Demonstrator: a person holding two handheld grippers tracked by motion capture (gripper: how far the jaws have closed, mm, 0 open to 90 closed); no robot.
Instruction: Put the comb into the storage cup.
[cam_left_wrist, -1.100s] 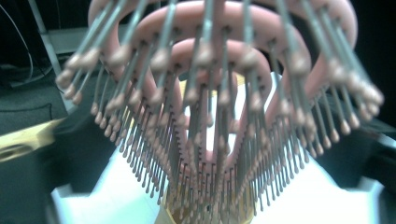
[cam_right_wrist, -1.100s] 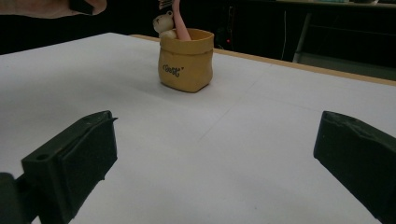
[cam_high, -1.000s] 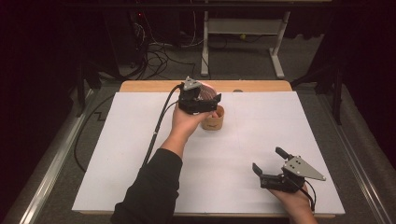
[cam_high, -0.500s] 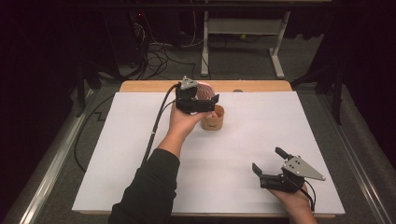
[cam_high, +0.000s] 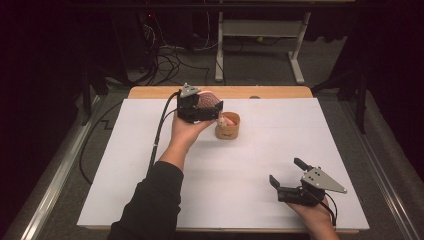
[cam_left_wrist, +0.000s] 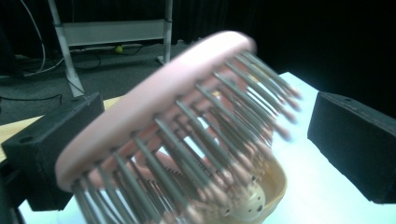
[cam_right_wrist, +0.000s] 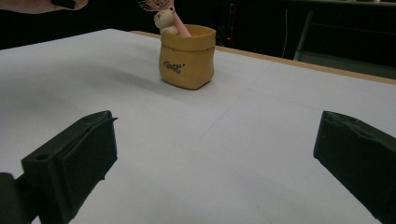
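Note:
A pink hairbrush (cam_high: 210, 101) stands with its handle (cam_right_wrist: 180, 26) in a small tan cup (cam_high: 228, 128) at the far middle of the white table. A little bear figure (cam_right_wrist: 163, 20) sits at the cup's (cam_right_wrist: 187, 58) rim. My left gripper (cam_high: 212, 111) is level with the brush head (cam_left_wrist: 154, 98), and its jaws have just been opening. The head leans between them above the cup (cam_left_wrist: 271, 182); the right-hand jaw stands well apart from the bristles. Near the front right edge, my right gripper (cam_high: 287, 172) rests open with nothing in it (cam_right_wrist: 215, 158), pointing at the cup.
The white sheet (cam_high: 150, 170) covers the table, with a strip of wood (cam_high: 280, 92) showing along the far edge. The left gripper's black cable (cam_high: 159, 135) trails over the left half. A metal stand (cam_high: 260, 30) and loose cables sit on the floor behind.
My left gripper has slid a little left, away from the cup, and its jaws now stand wider. The brush stays in the cup. The right gripper has not moved.

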